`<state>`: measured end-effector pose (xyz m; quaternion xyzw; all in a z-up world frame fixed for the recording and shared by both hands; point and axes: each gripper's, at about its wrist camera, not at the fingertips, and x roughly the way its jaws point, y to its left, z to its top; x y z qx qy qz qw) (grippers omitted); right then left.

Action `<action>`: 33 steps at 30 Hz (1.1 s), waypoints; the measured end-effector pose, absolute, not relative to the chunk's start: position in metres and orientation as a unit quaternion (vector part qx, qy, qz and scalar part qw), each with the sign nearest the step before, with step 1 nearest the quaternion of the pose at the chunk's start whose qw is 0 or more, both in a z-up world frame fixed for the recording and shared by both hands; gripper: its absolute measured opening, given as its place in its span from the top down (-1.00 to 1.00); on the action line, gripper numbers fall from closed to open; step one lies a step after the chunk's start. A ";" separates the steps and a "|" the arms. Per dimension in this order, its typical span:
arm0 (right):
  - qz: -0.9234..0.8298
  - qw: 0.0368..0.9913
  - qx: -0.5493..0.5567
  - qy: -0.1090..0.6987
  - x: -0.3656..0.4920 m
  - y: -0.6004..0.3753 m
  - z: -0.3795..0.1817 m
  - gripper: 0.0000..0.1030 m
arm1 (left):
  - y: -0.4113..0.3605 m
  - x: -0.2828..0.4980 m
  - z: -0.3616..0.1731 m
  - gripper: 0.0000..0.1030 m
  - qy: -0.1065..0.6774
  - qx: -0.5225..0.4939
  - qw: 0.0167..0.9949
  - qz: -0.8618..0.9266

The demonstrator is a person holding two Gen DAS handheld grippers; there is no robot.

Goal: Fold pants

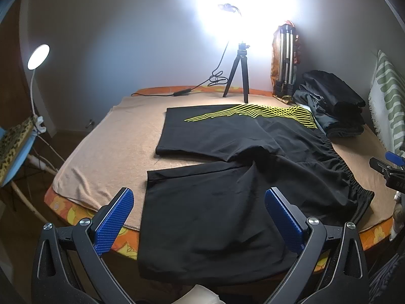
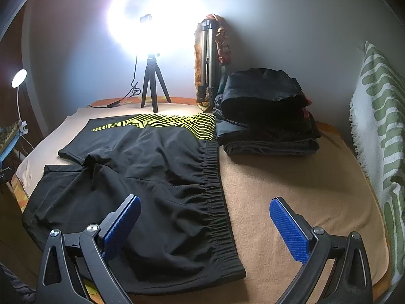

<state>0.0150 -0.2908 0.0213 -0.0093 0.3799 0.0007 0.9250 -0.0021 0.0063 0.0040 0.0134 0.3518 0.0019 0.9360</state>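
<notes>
Black shorts (image 1: 227, 167) with a yellow line pattern lie flat and spread on the tan blanket (image 1: 106, 136), legs to the left, elastic waistband (image 2: 215, 190) to the right. The near leg hangs over the bed's front edge. My left gripper (image 1: 200, 210) is open and empty, hovering over the near leg's hem. My right gripper (image 2: 205, 217) is open and empty, straddling the waistband near its front corner. The shorts (image 2: 141, 167) fill the left half of the right wrist view. The right gripper's tip (image 1: 384, 169) shows at the right edge of the left wrist view.
A pile of folded dark clothes (image 2: 268, 121) sits at the back right of the bed. A small tripod with a bright ring light (image 1: 239, 76) and a folded tripod (image 1: 286, 60) stand at the wall. A green-striped cloth (image 2: 379, 126) borders the right side. A desk lamp (image 1: 38, 55) is left.
</notes>
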 end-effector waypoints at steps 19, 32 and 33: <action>0.003 0.923 -0.007 0.384 0.015 -0.293 0.020 -1.00 | 0.004 -0.001 0.003 -0.99 0.350 0.017 0.937 0.003; 0.003 0.923 -0.008 0.385 0.014 -0.290 0.019 -1.00 | 0.002 -0.003 0.003 -0.99 0.345 0.021 0.938 0.005; 0.003 0.923 -0.008 0.385 0.014 -0.290 0.019 -1.00 | 0.002 -0.003 0.003 -0.99 0.345 0.021 0.938 0.005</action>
